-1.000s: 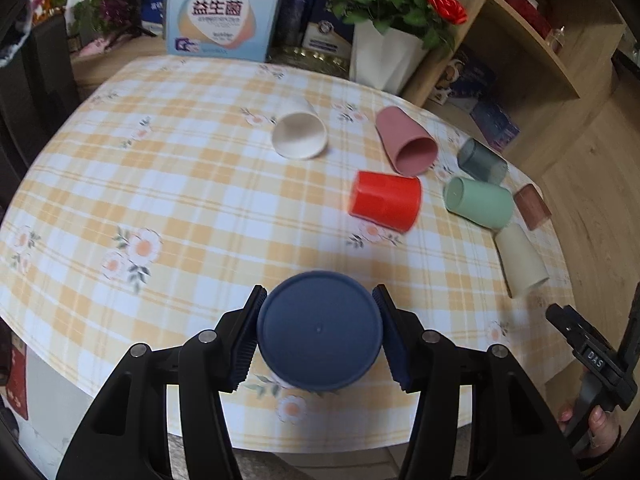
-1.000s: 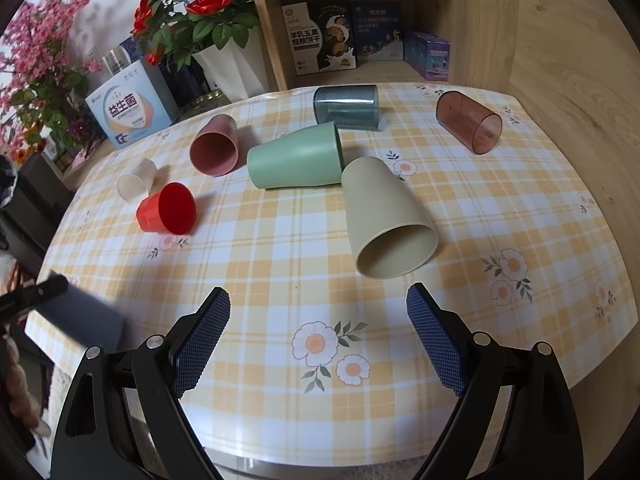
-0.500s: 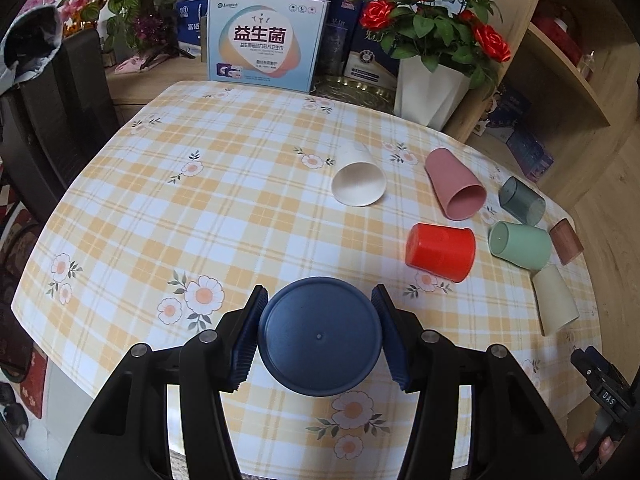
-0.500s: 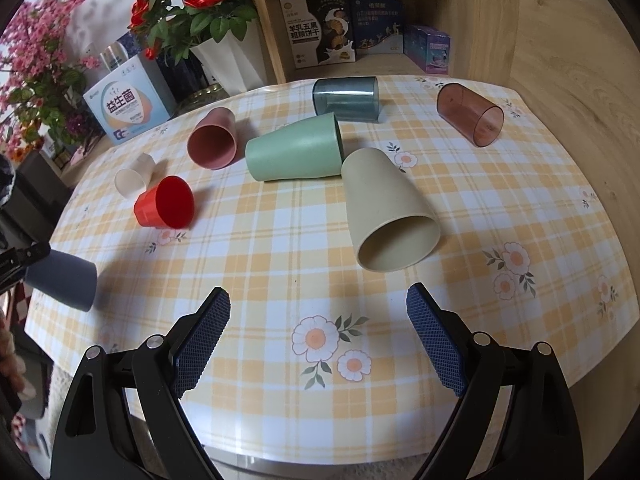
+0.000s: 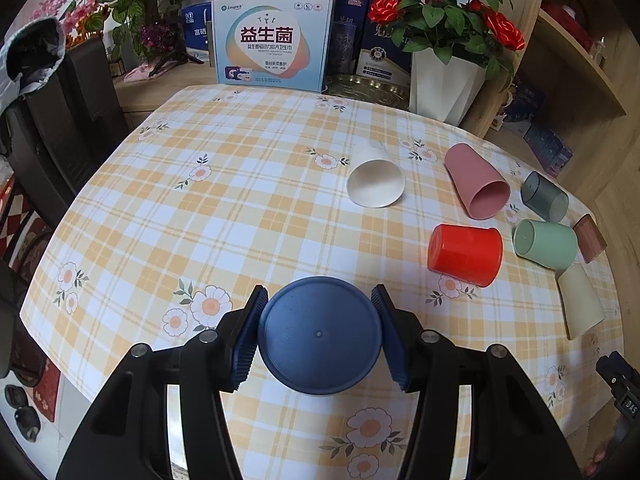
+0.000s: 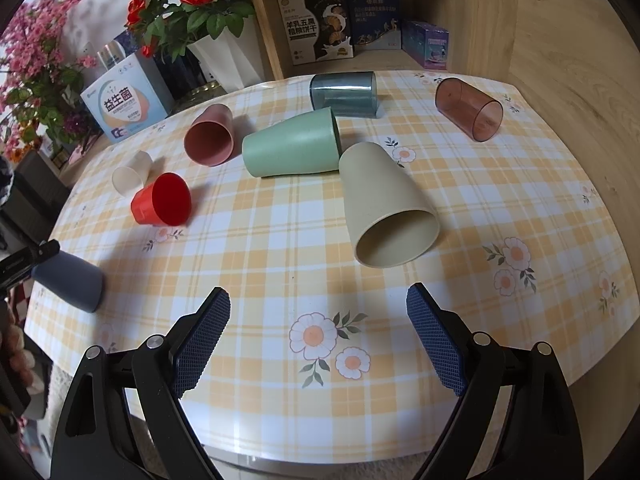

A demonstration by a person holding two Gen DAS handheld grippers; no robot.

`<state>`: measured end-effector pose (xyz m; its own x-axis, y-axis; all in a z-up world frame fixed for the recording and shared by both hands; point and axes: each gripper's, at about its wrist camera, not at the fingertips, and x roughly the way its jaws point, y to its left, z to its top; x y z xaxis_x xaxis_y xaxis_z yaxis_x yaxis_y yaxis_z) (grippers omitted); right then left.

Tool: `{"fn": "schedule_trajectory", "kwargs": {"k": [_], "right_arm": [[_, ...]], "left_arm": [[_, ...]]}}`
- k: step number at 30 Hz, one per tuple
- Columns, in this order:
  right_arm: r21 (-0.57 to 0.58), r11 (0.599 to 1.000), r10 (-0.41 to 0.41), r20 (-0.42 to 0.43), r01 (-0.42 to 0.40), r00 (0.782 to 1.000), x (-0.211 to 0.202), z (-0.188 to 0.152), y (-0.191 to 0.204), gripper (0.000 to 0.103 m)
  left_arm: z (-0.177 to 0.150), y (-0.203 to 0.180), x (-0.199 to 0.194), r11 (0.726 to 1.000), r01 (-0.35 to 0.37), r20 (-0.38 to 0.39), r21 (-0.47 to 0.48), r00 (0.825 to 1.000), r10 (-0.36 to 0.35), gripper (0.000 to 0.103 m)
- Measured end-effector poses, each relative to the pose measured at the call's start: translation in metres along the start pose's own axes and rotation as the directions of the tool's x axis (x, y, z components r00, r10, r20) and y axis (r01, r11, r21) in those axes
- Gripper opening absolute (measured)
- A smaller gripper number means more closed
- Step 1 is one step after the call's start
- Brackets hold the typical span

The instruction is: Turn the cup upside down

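Note:
My left gripper [image 5: 320,334] is shut on a dark blue cup [image 5: 319,334]. Its flat bottom faces the camera and its mouth points down toward the checked tablecloth [image 5: 240,208] near the front edge. In the right wrist view the blue cup [image 6: 68,280] shows at the far left, tilted with its rim at or just above the cloth. My right gripper [image 6: 318,332] is open and empty over the near edge of the table.
Several cups lie on their sides: white [image 5: 376,180], pink [image 5: 476,180], red [image 5: 466,254], green [image 5: 546,244], grey [image 5: 546,196], brown [image 5: 590,238], beige [image 5: 580,306]. A vase of roses [image 5: 444,84] and boxes [image 5: 274,44] stand behind; a wooden shelf [image 6: 520,20] stands at the right.
My left gripper has carried the blue cup forward over the table and lowered it toward the cloth, bottom up. The right gripper has stayed still and open.

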<state>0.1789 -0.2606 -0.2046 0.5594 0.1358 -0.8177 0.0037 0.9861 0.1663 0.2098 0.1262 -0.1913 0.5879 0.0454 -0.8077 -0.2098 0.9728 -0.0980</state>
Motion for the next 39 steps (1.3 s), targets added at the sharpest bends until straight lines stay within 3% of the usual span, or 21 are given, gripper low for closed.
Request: {"fn": "schedule_trajectory", "kwargs": {"k": [15, 19, 22, 26, 39], "right_arm": [[0.006, 1.0, 0.001, 0.002, -0.001, 1.0, -0.002, 0.0, -0.002, 0.087], [0.006, 1.0, 0.002, 0.027, -0.002, 1.0, -0.012, 0.003, -0.001, 0.087], [0.004, 1.0, 0.003, 0.055, -0.003, 0.999, -0.026, 0.008, -0.001, 0.087], [-0.002, 1.0, 0.021, 0.105, -0.021, 0.994, -0.055, 0.015, 0.002, 0.087], [-0.07, 0.996, 0.07, 0.29, -0.052, 0.954, -0.163, 0.015, 0.025, 0.087]], "left_arm": [[-0.001, -0.017, 0.004, 0.999, -0.012, 0.005, 0.037, 1.0, 0.012, 0.053], [0.001, -0.019, -0.005, 0.999, -0.007, 0.02, 0.038, 1.0, 0.007, 0.077], [0.005, -0.023, -0.021, 0.999, -0.004, 0.046, 0.048, 0.999, 0.002, 0.088], [0.009, -0.03, -0.052, 0.998, 0.008, 0.087, 0.064, 0.996, -0.013, 0.095], [0.008, -0.042, -0.18, 0.996, 0.042, 0.228, 0.073, 0.972, -0.057, 0.097]]}}
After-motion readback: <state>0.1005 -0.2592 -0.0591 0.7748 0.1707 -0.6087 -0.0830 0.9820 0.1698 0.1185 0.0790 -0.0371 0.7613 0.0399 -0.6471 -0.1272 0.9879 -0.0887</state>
